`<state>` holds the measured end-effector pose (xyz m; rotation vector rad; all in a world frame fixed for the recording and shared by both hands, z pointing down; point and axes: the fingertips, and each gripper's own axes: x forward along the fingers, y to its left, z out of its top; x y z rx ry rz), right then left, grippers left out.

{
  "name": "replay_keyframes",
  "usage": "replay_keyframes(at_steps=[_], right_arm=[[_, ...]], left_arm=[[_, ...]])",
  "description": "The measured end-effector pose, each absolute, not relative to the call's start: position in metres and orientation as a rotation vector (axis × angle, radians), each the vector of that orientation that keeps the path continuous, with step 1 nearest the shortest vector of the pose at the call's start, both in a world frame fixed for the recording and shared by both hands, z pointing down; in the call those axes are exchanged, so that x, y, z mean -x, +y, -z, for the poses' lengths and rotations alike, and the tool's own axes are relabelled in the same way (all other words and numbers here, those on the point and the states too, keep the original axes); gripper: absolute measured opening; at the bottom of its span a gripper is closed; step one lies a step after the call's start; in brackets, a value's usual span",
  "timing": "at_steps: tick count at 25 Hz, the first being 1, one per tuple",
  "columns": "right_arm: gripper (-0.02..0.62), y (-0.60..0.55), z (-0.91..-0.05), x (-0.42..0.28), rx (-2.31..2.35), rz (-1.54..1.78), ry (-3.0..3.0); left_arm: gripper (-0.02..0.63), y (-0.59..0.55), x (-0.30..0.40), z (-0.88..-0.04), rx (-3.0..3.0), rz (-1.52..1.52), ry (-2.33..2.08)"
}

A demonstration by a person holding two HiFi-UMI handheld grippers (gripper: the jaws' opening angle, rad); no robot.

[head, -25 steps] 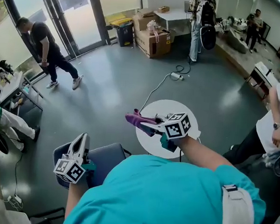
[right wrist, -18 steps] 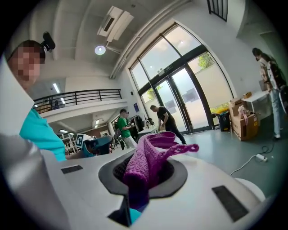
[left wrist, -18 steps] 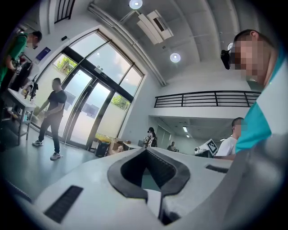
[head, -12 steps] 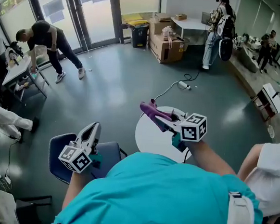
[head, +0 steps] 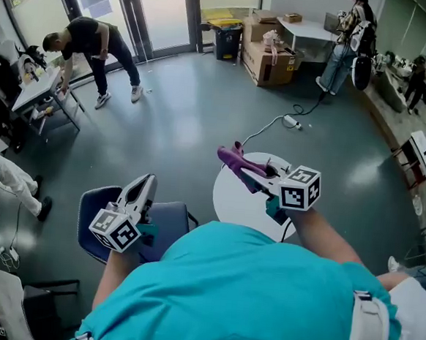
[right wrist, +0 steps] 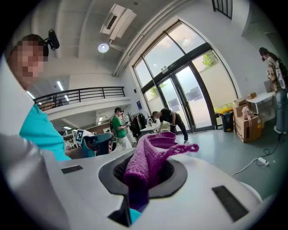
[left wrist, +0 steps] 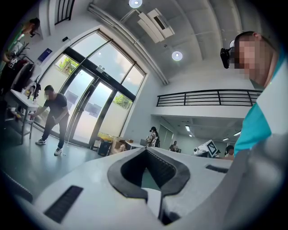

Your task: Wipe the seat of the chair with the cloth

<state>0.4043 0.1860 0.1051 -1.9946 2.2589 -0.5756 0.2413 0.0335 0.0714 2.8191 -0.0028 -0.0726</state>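
A purple knitted cloth (head: 237, 160) (right wrist: 150, 157) is pinched in my right gripper (head: 251, 173), which is shut on it and held in the air over a round white table (head: 232, 200). The dark blue chair seat (head: 99, 212) lies at lower left in the head view, partly hidden by my left arm. My left gripper (head: 144, 189) hovers above that seat with its jaws shut and nothing between them (left wrist: 150, 177). Both grippers point out and up toward the room.
Grey floor lies all around. A white cable (head: 264, 129) runs from the round table toward cardboard boxes (head: 269, 60) at the back. A person bends over a small table (head: 39, 90) at far left. Other people stand at the back right. Another chair (head: 44, 306) sits at bottom left.
The head view has swung, so the room has shifted. Both grippers sit a little further right in the picture; the right one still holds the cloth at the same height.
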Motion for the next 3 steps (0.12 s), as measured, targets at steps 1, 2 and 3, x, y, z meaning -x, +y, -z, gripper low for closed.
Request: replay_keyframes(at_steps=[1,2,3], right_arm=[[0.044,0.1838,-0.1058,-0.4026,1.994,0.574,2.26],[0.044,0.1816,-0.1064,-0.4008,1.994,0.572,2.26],[0.044,0.1794,-0.107,-0.399,1.993,0.569,2.26]], left_arm=[[0.003,0.0311,-0.2398,-0.0721,-2.82,0.071,-0.003],[0.004,0.0286,-0.238,-0.0728,-2.822,0.069,-0.003],[0.005,0.0262,-0.2362,-0.0735,-2.823,0.068,-0.002]])
